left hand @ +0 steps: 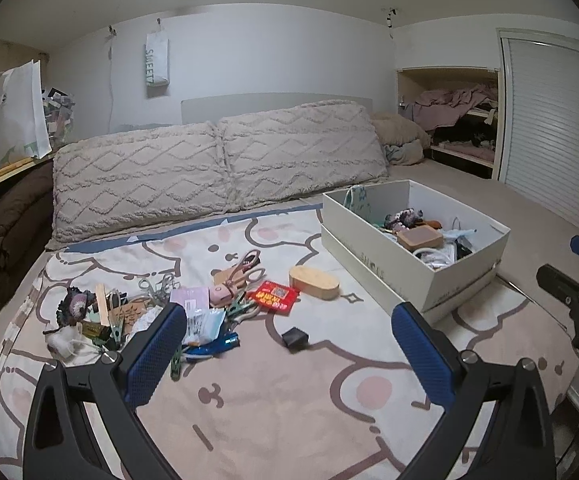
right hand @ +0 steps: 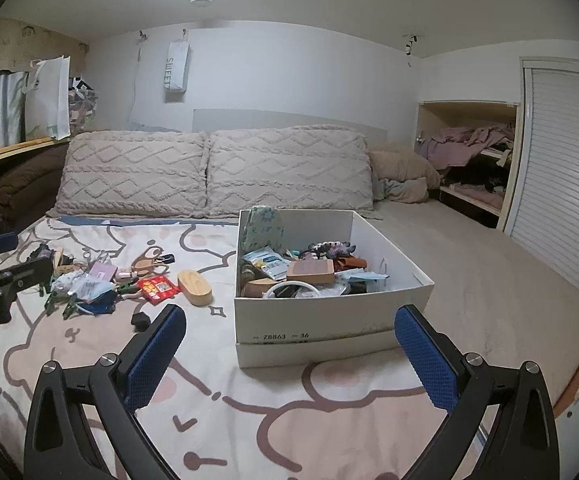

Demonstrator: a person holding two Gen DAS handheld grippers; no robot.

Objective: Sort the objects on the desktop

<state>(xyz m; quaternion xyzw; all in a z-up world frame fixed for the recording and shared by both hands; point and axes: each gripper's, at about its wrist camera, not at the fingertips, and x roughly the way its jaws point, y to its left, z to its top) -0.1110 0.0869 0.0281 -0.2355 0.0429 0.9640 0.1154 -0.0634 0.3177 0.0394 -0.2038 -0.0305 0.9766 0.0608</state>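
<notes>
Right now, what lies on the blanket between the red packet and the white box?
In both views, only the oval wooden case lies between the red packet and the white box; otherwise bare blanket.

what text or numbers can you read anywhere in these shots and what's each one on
"SWEET", printed vertically on the white paper bag hanging on the wall.
"78863" and "36", on the front of the white shoebox.
Red packet on the blanket: has print and a QR-style square, too blurred to read.
Faint lettering on the shoebox's long side in the left wrist view: illegible.
Partial white lettering on the left gripper's body at the right wrist view's edge: cut off.
</notes>
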